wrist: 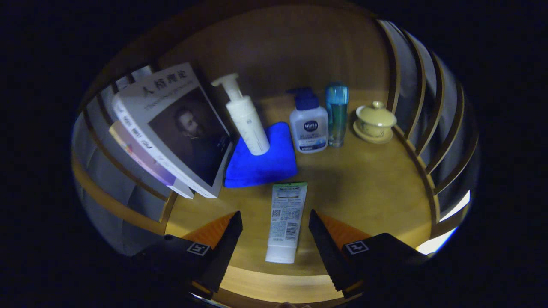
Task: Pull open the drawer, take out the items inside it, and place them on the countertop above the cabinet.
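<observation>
tube (pixel 285 220): flat plastic, laid on the wooden tabletop (pixel 368 188)
gripper (pixel 274 229): fingers spread apart, tube between, untouched
cloth (pixel 262 159): fuzzy blue, folded just beyond tube

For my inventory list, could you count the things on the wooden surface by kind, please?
Books: 2, stacked and leaning
Bottles: 3, white pump, blue-capped pump, clear blue
Tube: 1, between the open gripper fingers
Cloth: 1, blue
Lidded cup on saucer: 1
Total: 8
</observation>
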Tool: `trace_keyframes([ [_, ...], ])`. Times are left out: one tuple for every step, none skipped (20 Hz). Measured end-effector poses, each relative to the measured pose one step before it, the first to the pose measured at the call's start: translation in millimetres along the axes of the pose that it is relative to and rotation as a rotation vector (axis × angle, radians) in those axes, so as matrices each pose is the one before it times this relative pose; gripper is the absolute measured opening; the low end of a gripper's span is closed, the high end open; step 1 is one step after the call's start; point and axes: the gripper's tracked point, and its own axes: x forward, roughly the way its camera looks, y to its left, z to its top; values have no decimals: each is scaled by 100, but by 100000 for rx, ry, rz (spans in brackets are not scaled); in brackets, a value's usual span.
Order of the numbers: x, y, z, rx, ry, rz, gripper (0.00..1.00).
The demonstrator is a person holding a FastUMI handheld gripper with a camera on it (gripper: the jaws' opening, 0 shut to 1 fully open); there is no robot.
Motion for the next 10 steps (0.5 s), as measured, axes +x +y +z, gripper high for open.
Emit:
trace_keyframes([
  [-1154,533,-19,-2308,-4386,332,98],
  [-1262,516,-61,-2056,-4643,229,98],
  [-1476,503,-16,-2210,-4639,206,98],
  [-1357,389,40,-2160,-4698,-146,98],
  [-1420,474,-36,-2065,-4717,-69,98],
  [-1386,414,79,-1725,-4364,38,98],
  [-1485,397,-137,-1191,-4264,-394,98],
  [-1380,411,10,-617,-4220,-15,98],
  [-1287,450,-76,-173,-4275,148,98],
  [-1292,306,66,169,-4528,-155,98],
])
